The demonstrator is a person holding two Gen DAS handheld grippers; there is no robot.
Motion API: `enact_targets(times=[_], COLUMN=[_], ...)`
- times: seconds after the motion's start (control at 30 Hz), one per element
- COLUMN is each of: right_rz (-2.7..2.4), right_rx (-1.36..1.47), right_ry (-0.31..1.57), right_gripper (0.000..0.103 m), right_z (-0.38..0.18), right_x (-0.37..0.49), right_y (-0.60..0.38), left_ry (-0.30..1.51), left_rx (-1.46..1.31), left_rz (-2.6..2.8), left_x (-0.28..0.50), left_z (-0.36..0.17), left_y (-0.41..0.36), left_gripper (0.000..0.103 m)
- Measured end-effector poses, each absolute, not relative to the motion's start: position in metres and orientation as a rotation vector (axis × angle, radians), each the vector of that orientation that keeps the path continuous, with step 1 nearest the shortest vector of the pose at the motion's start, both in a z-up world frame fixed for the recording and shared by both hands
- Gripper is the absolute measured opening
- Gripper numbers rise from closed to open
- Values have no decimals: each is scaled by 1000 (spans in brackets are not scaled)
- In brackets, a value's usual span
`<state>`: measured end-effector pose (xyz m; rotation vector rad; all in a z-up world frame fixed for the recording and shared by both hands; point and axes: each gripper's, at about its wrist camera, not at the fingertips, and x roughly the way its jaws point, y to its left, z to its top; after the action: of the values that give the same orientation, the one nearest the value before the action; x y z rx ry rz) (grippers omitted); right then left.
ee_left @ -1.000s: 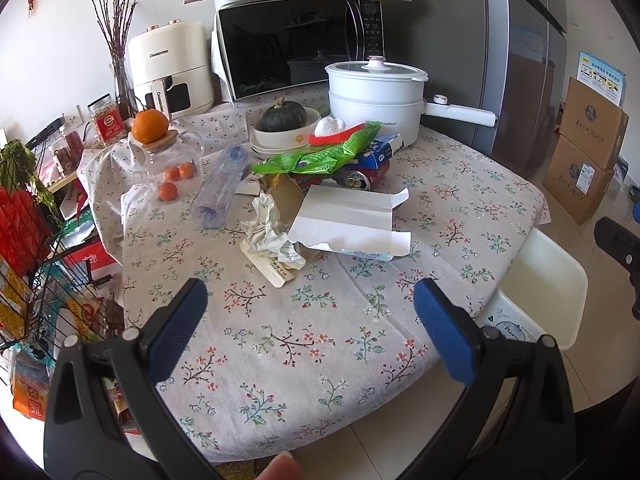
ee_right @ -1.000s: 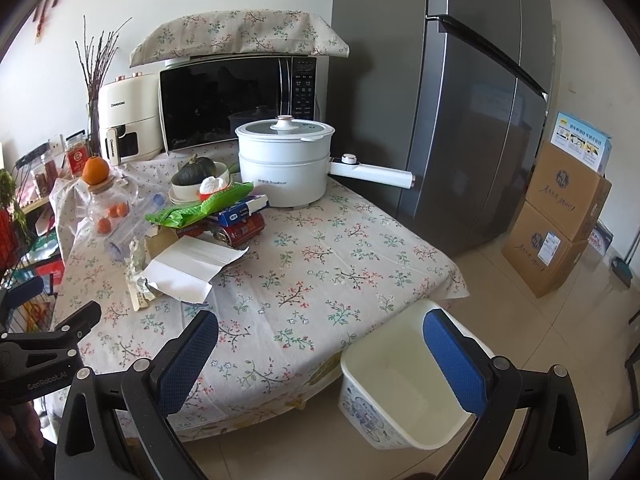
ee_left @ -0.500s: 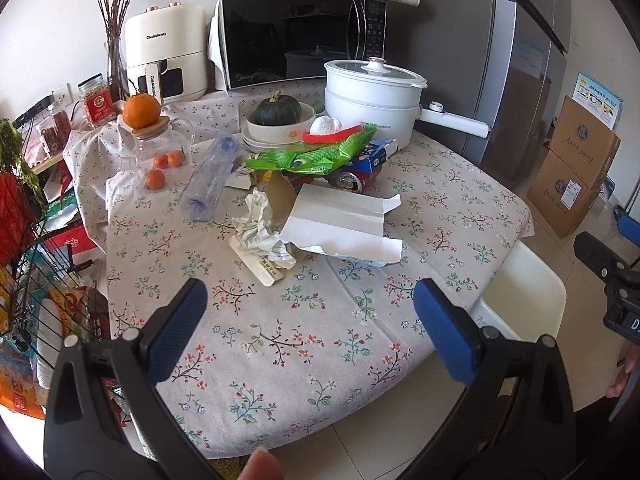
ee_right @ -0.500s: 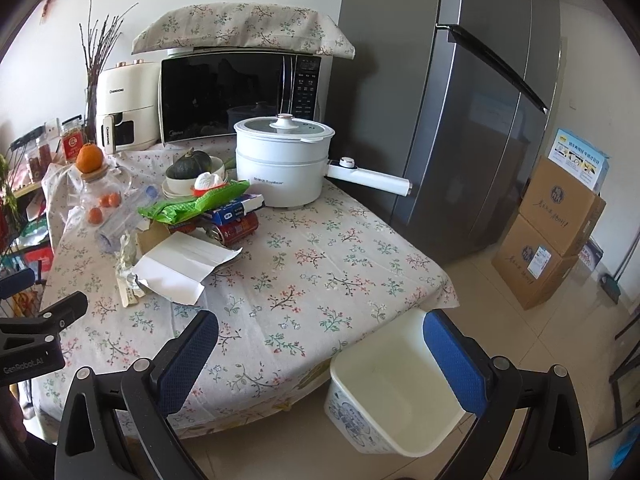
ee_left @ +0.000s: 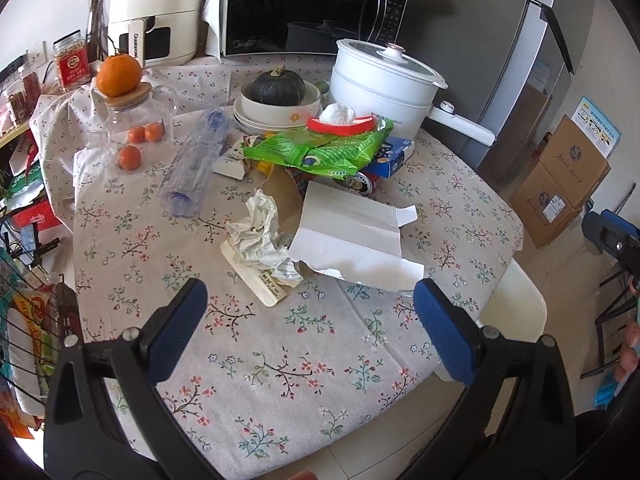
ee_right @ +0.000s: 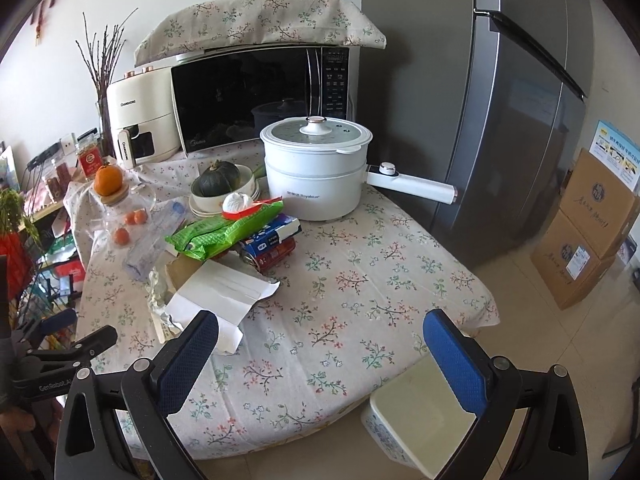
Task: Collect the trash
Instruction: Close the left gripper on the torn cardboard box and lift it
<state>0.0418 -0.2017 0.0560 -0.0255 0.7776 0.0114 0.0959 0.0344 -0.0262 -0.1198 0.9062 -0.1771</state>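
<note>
Trash lies mid-table on the floral cloth: a crumpled white paper, a torn white carton, a green snack bag, an empty clear bottle and a red can. A cream bin stands on the floor by the table's right edge. My left gripper is open and empty above the table's near part. My right gripper is open and empty, above the table edge and bin.
A white electric pot, a bowl with a squash, a glass jar with oranges, a microwave and an air fryer stand at the back. A fridge and cardboard boxes are right. A wire rack is left.
Both grippers have moved forward toward the table; the trash pile looks closer in the left wrist view. Both stay open and empty.
</note>
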Motion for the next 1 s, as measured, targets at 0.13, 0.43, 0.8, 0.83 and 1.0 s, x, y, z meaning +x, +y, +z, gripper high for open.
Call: enact_targets(times=[0.13,0.43,0.8,0.83,1.0], right_rz=[37,14,-17,-19,-32], right_rx=[-17,-6,-12,-5,18], right_ry=[877,939,955,959,973], right_gripper=[103,103,103,103,103], right_z=[19,-1,-8,-9,-13], right_x=[62,89,95,94,90], right_y=[-205,-222,-236,-238,-251], left_ry=[996,1023,1127,1141,1202], left_rx=[-171,-357,-435,-448,-554], left_rz=[-241,-282,-353,-366,-428], left_x=[135,189,219,218,212], left_z=[-57,-85,-111,-112,-118], left_y=[38,40,34,32,25], left_gripper=[93,72,55,53,13])
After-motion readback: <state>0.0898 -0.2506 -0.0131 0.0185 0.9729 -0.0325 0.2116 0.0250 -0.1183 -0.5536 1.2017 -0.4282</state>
